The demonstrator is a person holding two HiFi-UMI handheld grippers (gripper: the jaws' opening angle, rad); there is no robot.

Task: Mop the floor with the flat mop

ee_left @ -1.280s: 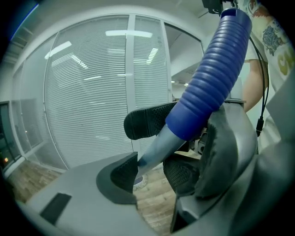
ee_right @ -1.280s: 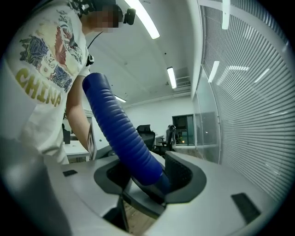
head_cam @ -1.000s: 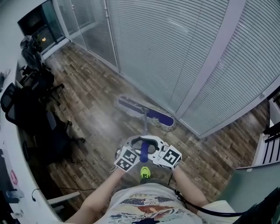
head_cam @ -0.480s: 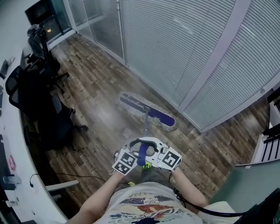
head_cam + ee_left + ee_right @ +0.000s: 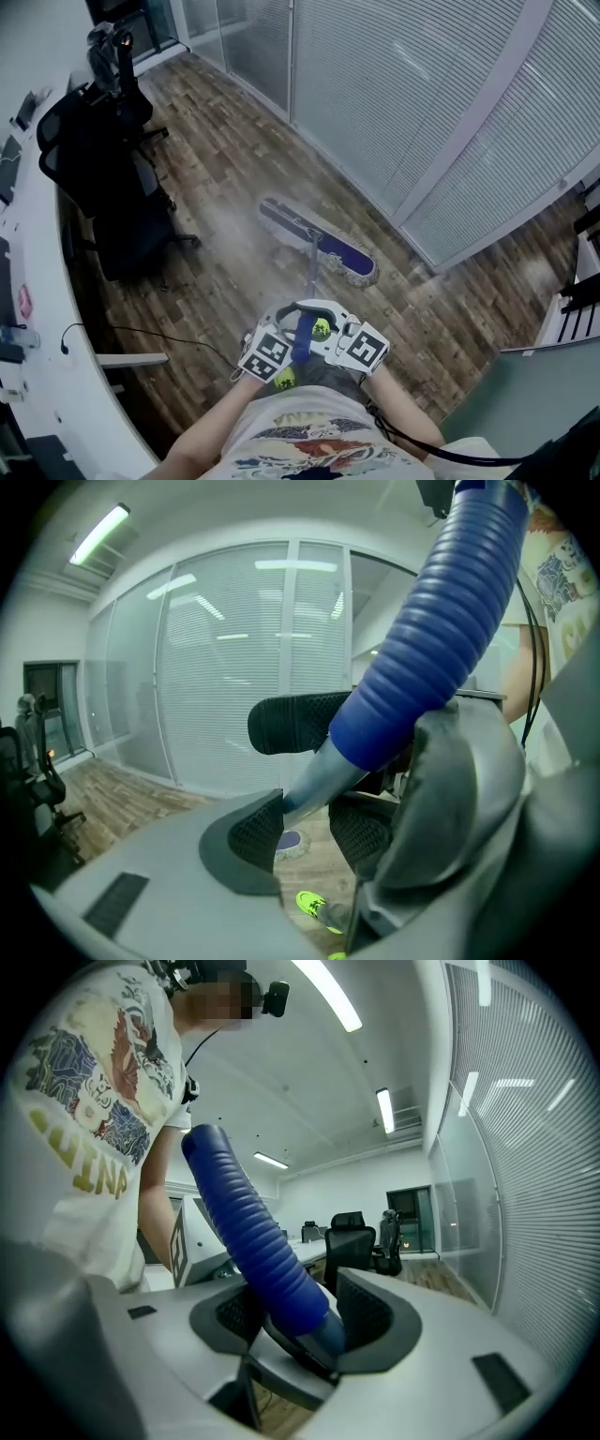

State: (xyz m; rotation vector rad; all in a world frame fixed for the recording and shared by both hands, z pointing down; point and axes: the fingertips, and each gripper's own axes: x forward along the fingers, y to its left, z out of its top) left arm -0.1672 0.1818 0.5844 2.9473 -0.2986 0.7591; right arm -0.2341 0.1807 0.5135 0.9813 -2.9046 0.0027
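Nearest the camera, well short of the mop head (image 5: 319,242), the person's printed T-shirt (image 5: 300,441) fills the bottom edge of the head view. Just beyond it, both grippers meet at the upper end of the flat mop's handle (image 5: 312,262), which slopes down and away to the mop head. The right gripper (image 5: 300,1309) has its jaws pinching the blue ribbed grip (image 5: 253,1241) of that handle. The left gripper (image 5: 307,829) has the grey shaft between its jaws, which have just been closing. The shaft lies against one pad (image 5: 255,829), with floor visible between it and the other pad, so no pinch is confirmed. Two yellow-green shoes (image 5: 322,328) show beside the grippers, on the near side of the mop head. The mop head lies flat on the wood-pattern floor (image 5: 225,187), inside a paler, hazy patch. Just beyond the mop head stands a glass partition with blinds (image 5: 394,94). Well to the left of the mop head are black office chairs (image 5: 103,178) and a white curved tabletop (image 5: 37,309).
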